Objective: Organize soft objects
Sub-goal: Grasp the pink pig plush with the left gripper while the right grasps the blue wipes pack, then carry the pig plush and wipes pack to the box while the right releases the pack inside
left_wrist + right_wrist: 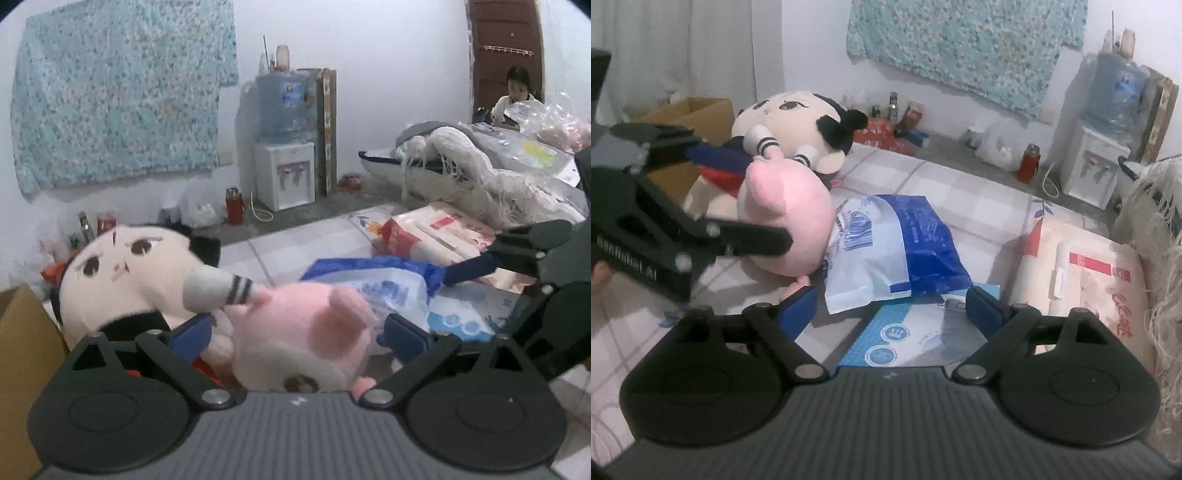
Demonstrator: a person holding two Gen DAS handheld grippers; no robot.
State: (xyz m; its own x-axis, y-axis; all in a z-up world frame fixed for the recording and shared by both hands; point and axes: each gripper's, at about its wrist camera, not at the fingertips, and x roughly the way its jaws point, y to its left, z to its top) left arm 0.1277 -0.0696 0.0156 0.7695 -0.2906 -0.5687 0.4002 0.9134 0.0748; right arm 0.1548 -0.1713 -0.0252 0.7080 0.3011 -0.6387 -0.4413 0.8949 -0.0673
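**Left gripper straddling pink plush, jaws not closed**

The pink plush (295,343) lies on the tiled floor (923,184), against the big-headed doll (133,273) on one side and touching the blue-and-white soft pack (905,247) on the other. It sits directly ahead of the left gripper (297,332), between its 2 blue pads (192,332); the jaws stand wide, with a gap visible at the far pad, so nothing is gripped. The plush's long axis appears to run across the jaw line.

The left gripper is level and low, pointed at the doll. The right gripper (892,306) is spread open over the soft pack's near edge, holding nothing. The left is clearly nearer the plush. The cardboard box (690,114) stands behind the doll, probably the destination.
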